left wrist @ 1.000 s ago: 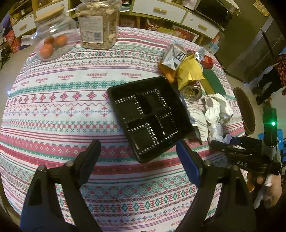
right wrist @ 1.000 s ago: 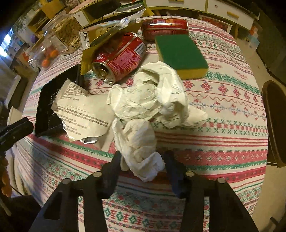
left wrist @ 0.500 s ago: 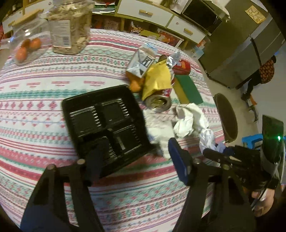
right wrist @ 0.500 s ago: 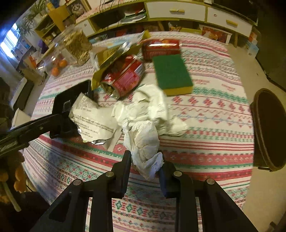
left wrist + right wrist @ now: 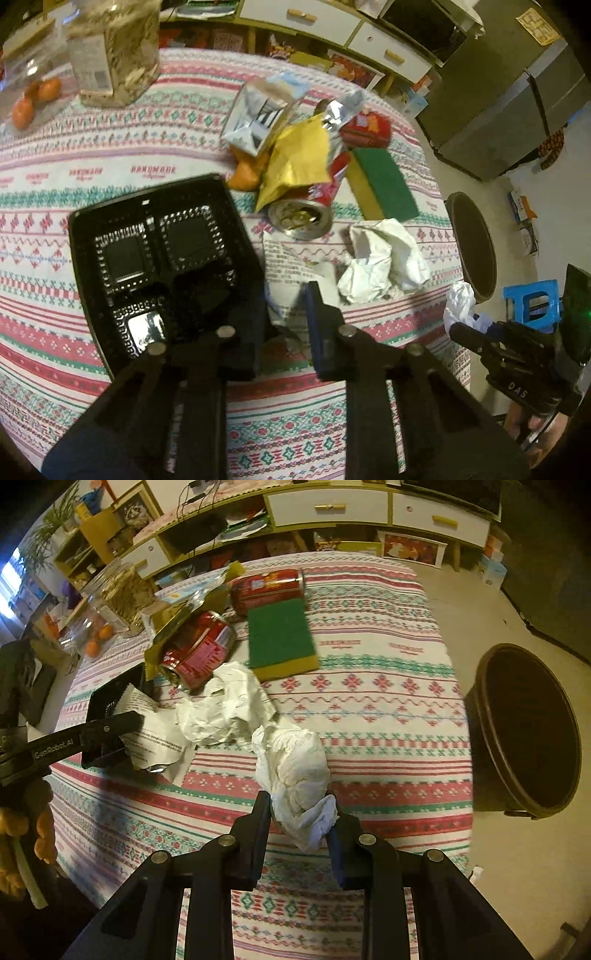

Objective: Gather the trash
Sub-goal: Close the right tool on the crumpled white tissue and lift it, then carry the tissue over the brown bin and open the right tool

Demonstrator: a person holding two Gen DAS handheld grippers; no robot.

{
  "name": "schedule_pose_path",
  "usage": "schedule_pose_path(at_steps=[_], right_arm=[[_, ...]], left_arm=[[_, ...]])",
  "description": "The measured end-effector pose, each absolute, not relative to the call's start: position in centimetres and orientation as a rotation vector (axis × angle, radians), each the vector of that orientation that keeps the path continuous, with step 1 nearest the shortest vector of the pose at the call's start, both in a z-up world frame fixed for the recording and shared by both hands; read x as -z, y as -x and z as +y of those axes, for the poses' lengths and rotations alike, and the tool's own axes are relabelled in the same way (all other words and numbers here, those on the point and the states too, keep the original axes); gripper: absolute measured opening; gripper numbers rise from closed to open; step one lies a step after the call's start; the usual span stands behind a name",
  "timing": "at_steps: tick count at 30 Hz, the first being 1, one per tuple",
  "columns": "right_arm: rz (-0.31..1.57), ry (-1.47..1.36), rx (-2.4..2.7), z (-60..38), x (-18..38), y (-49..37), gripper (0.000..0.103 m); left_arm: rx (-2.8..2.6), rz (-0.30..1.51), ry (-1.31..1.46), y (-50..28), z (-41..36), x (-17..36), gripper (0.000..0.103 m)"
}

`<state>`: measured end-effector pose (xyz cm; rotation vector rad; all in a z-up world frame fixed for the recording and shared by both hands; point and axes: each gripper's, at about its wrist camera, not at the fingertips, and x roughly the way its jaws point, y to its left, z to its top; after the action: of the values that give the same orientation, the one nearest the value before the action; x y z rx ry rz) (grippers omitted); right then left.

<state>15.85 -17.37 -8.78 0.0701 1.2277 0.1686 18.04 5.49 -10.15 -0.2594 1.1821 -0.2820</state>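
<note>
Right gripper (image 5: 297,825): the jaws are nearly together and clamped on a crumpled white tissue wad (image 5: 295,771). The wad is pinched at its lower end and stands up between the fingers, above the patterned tablecloth (image 5: 369,709) near the table's front edge. A dark brown waste bin (image 5: 524,731) stands on the floor just off the right edge of the table.

Left gripper (image 5: 286,325): the jaws are closing. Between them lie the right edge of a black plastic compartment tray (image 5: 155,236) and the lower part of a printed paper leaflet (image 5: 288,258). Whether the pads already press on either item cannot be determined; the left finger overlaps the tray's near right corner.

Remaining trash on the tablecloth, toward the right half of the table:
- A second crumpled white paper (image 5: 380,258) lies just right of the leaflet, touching it.
- A red drink can (image 5: 197,651) lies on its side behind the papers, its open end facing the front edge.
- A yellow wrapper (image 5: 295,162) is draped over that can; a silver foil packet (image 5: 258,118) sits behind it.
- A second red can (image 5: 267,589) lies on its side at the far edge.
- A green and yellow sponge (image 5: 282,642) lies between the two cans.

A glass jar (image 5: 114,51) stands at the far left of the table.
</note>
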Motion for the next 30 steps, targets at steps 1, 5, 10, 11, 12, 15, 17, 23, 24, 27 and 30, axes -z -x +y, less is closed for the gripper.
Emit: schedule_pose_path(at_steps=[1, 5, 10, 11, 12, 15, 17, 23, 24, 27, 30], right_arm=[[1.224, -0.075, -0.164, -17.9, 8.6, -15.7, 0.029], [1.215, -0.109, -0.157, -19.3, 8.1, -15.6, 0.029], [1.212, -0.143, -0.145, -20.6, 8.0, -15.6, 0.029], [1.208, -0.145, -0.143, -20.7, 7.9, -15.5, 0.029], [1.206, -0.145, -0.142, -20.8, 7.9, -15.6, 0.029], [1.196, -0.147, -0.138, -21.3, 7.5, -15.4, 0.029], [1.191, -0.146, -0.132, -21.6, 7.4, -15.3, 0.029], [1.171, -0.165, -0.113, -23.3, 6.7, -15.0, 0.029], [1.168, -0.169, -0.11, -23.5, 6.6, -15.0, 0.029], [1.154, -0.19, -0.092, -25.0, 6.2, -14.9, 0.029], [1.145, -0.202, -0.073, -26.4, 5.9, -14.8, 0.029]], left_arm=[[0.291, 1.177, 0.263, -17.9, 5.4, 9.8, 0.018], [0.307, 1.161, 0.267, -17.4, 5.3, 8.9, 0.015], [0.316, 1.138, 0.257, -16.4, 5.1, 7.8, 0.011], [0.313, 1.13, 0.249, -16.2, 5.1, 7.7, 0.011], [0.312, 1.123, 0.241, -16.0, 5.1, 7.5, 0.011], [0.314, 1.11, 0.243, -15.7, 5.0, 7.0, 0.01], [0.321, 1.1, 0.25, -15.5, 4.9, 6.6, 0.01], [0.36, 1.059, 0.281, -15.1, 4.1, 5.3, 0.01], [0.37, 1.053, 0.281, -15.1, 3.7, 5.0, 0.01], [0.399, 1.045, 0.288, -15.1, 2.3, 4.6, 0.01], [0.428, 1.038, 0.289, -15.4, 0.4, 4.1, 0.01]])
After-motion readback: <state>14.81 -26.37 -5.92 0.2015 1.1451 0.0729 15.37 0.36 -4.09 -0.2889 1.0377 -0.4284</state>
